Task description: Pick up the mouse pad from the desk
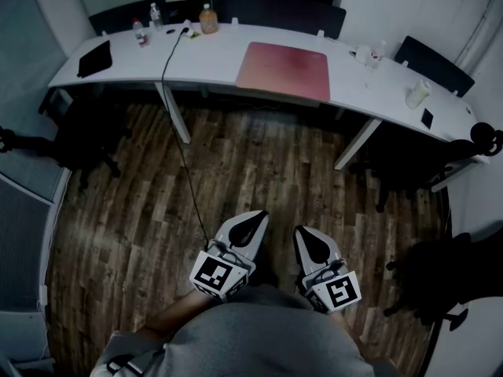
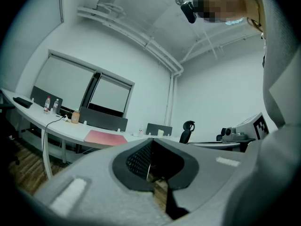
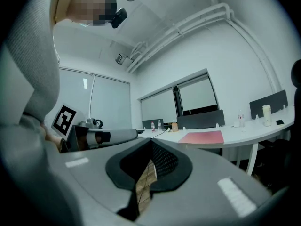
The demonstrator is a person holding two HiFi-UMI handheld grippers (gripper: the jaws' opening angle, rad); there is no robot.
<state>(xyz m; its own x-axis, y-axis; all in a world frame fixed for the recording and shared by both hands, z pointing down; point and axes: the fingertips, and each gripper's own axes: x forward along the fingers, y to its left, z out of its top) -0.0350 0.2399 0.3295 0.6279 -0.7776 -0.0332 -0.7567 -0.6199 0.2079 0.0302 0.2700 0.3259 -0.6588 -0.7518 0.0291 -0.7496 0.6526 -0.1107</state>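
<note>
Left tool (image 1: 255, 215) and right tool (image 1: 302, 231) both closed, empty; chairs (image 1: 78, 141) are just dark blobs, pad (image 1: 284, 71) flat on white counter (image 1: 212, 57) across wood floor (image 1: 259, 163)

I see open floor (image 1: 259, 171) ahead, black cable (image 1: 185, 167) trailing across it from the surface (image 1: 212, 57), dark chair (image 1: 82, 144) crowding left, another chair (image 1: 409, 163) right, bare surface around the mouse pad (image 1: 284, 71), bottles (image 1: 208, 19) well left of it.

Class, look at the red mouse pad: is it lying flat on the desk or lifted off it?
Lying flat. The mouse pad rests spread out on the white desk, with no corner raised.
</note>
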